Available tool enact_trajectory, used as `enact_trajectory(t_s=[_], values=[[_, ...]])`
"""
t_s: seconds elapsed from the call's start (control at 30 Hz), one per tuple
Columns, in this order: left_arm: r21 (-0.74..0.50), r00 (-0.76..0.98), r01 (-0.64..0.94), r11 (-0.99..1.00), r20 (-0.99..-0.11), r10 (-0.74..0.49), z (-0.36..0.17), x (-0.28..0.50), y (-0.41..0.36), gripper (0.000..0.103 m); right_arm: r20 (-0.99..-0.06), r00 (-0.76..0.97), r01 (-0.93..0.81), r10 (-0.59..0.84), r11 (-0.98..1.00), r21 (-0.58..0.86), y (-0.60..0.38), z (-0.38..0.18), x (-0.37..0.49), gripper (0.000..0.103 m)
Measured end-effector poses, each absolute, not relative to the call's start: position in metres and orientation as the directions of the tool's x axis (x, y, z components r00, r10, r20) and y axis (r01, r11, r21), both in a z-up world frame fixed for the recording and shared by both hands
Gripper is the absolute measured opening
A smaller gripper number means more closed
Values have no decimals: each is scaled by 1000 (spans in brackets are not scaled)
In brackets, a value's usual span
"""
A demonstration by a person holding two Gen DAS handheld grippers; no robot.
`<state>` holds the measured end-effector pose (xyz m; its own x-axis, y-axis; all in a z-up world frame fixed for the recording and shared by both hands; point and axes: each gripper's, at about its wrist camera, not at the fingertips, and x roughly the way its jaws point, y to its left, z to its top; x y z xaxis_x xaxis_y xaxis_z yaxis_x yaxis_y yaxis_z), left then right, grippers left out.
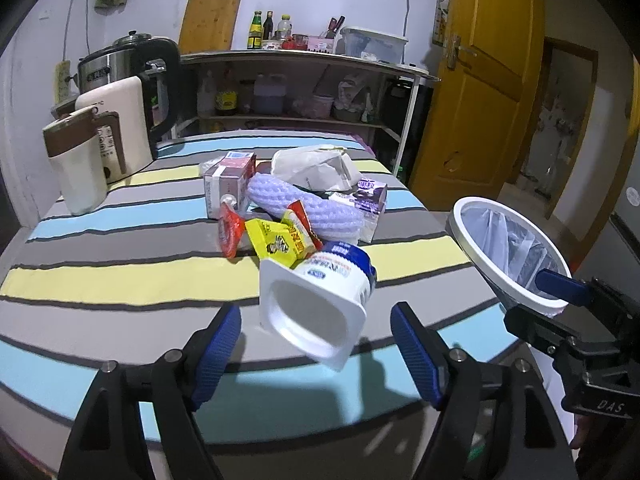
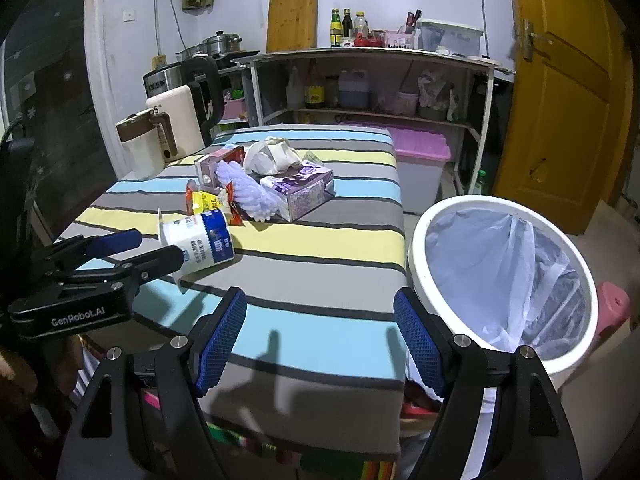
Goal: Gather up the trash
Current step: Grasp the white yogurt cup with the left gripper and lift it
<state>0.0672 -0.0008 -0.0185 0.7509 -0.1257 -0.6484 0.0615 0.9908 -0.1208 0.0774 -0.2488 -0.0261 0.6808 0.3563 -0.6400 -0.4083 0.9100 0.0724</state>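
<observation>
A white and blue yogurt cup [image 1: 320, 292] [image 2: 204, 240] lies on its side on the striped tablecloth [image 1: 120, 272], mouth toward my left gripper [image 1: 316, 310] [image 2: 156, 245]. That gripper is open, its blue pads either side of the cup's rim without pressing it. Behind the cup is a pile: yellow sachet [image 1: 276, 242], red wrapper [image 1: 230, 232], lilac foam net [image 1: 304, 208], purple carton [image 1: 372, 200], crumpled white bag [image 1: 312, 164]. My right gripper [image 2: 320, 294] is open over the table's near edge, holding nothing. Just to its right stands a white lined bin [image 2: 416, 240] [image 1: 472, 248].
A cream jug [image 1: 76, 168] and kettle [image 1: 116, 120] stand at the table's back left. A shelf unit [image 1: 304, 60] with bottles runs behind the table. A pink-lidded box [image 2: 420, 148] and a pink stool [image 2: 612, 304] are on the floor near the yellow door [image 1: 480, 80].
</observation>
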Motion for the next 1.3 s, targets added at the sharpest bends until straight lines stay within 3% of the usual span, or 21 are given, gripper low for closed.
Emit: enact_trajectory(t_s=[0.4,0.5,0.63,1.3], values=[[-189,699,106,976,-684,-208,-38,97,7,80,-647,672,-408,360,909,82,-245,-30,98,76],[-190,694,117,975,-687,-217,-42,98,7,70,-652,670,-406,356,910,81,-243,-32,104,76],[-204,709,122,971,-667,-229,-41,94,11,68,-661,661,-405,355,911,84,-240,-34,110,76],[-206,784,-85,975,-617,-62,-17,61,88,67,-718,490,-583,494,798,152,-151,-42,150,75]])
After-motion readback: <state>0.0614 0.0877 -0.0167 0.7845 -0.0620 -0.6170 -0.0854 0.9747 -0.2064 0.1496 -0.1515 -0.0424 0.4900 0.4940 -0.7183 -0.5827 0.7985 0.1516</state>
